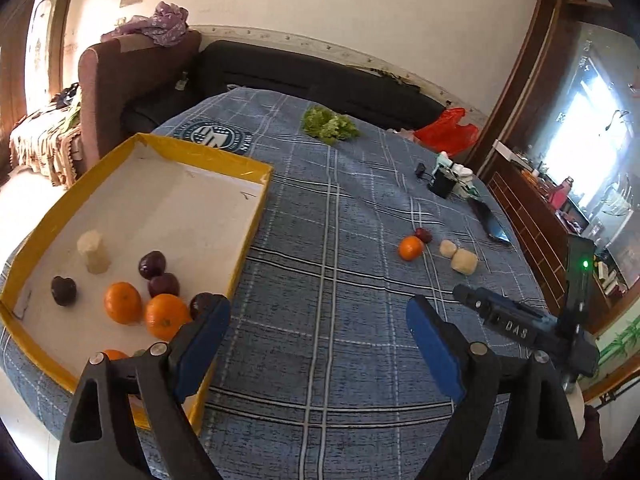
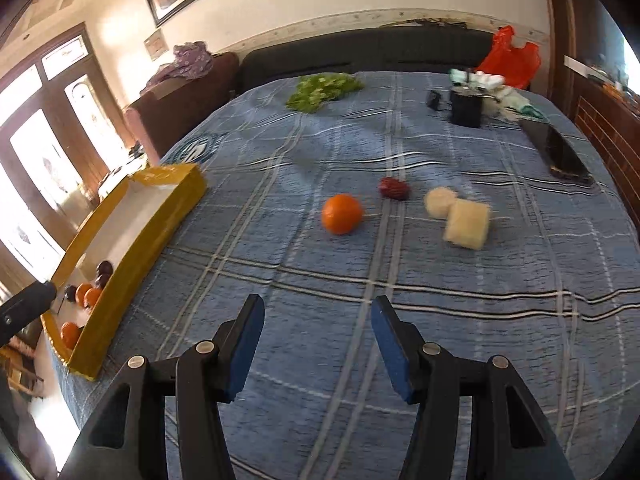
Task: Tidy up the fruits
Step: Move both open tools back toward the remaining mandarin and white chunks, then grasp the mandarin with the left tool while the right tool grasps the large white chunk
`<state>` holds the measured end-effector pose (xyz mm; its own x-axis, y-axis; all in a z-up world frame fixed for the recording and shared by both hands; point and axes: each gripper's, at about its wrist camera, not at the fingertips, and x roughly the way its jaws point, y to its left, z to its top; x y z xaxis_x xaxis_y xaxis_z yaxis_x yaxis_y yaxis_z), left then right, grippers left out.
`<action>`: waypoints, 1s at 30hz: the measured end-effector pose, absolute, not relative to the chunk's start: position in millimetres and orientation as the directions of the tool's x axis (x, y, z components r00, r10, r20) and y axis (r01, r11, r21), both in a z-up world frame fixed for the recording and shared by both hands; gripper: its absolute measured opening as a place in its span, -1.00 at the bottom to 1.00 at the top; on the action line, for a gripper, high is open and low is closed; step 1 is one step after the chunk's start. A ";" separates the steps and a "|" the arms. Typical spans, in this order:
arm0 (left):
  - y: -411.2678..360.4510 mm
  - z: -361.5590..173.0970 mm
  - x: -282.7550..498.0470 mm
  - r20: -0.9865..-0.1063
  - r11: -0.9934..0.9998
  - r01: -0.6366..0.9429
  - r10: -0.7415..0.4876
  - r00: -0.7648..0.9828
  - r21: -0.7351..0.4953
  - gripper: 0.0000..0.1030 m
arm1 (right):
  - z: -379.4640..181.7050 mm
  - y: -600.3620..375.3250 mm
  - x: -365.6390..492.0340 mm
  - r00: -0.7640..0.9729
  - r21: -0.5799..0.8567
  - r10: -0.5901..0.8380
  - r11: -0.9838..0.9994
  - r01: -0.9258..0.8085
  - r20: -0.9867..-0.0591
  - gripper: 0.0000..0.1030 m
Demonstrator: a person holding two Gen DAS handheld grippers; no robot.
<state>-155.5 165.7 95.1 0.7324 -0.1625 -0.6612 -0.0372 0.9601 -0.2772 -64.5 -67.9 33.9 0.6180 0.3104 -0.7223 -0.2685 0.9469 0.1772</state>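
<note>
A yellow box point(image 1: 252, 166) with a white floor sits on the blue checked cloth at the left. Inside it lie oranges point(image 1: 123, 303), dark plums point(image 1: 152, 264) and a pale cylinder piece point(image 1: 93, 251). My left gripper point(image 1: 318, 306) stands open just right of the box's near corner, with nothing between its fingers. Further right on the cloth lie a loose orange point(image 2: 342, 214), a dark red fruit point(image 2: 394, 189) and two pale pieces point(image 2: 468, 224). My right gripper point(image 2: 318, 306) hangs open and empty a little short of that orange.
Green lettuce point(image 1: 330, 125) lies at the far side of the cloth. A black cup point(image 2: 466, 108), a dark phone point(image 2: 560, 152) and a red bag point(image 2: 510, 58) are at the far right. A dark sofa point(image 1: 320, 76) runs behind the table.
</note>
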 end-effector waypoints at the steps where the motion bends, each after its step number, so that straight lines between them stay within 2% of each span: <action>1: 160.5 92.9 -153.2 -0.672 0.964 -0.031 -0.161 0.722 -0.264 0.73 | 36.6 -81.7 -60.8 0.629 0.178 0.292 0.955 -0.239 -0.720 0.17; 3: 148.9 84.1 -146.8 -0.704 0.972 -0.017 -0.158 0.692 -0.235 0.73 | 41.8 -111.1 -51.7 0.649 0.189 0.254 0.967 -0.171 -0.717 0.17; 9: 134.0 59.0 -127.5 -0.757 0.959 0.020 -0.236 0.609 -0.283 0.71 | 52.6 -169.5 -28.5 0.681 0.272 0.227 0.961 -0.043 -0.696 0.22; 22: 94.3 62.4 -73.3 -0.777 0.980 0.069 -0.192 0.600 -0.189 0.71 | 24.7 -150.4 23.0 0.659 0.309 0.262 0.950 -0.047 -0.705 0.22; 30: 61.2 45.0 -9.4 -0.787 0.972 0.152 -0.233 0.572 -0.177 0.71 | 13.1 -146.5 32.7 0.660 0.257 0.239 0.964 -0.073 -0.712 0.20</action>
<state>-9.4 61.2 45.0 0.5721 -0.2325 -0.7865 0.1524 0.9724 -0.1766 32.7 -146.5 13.1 0.6598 0.2393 -0.7123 -0.0727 0.9638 0.2565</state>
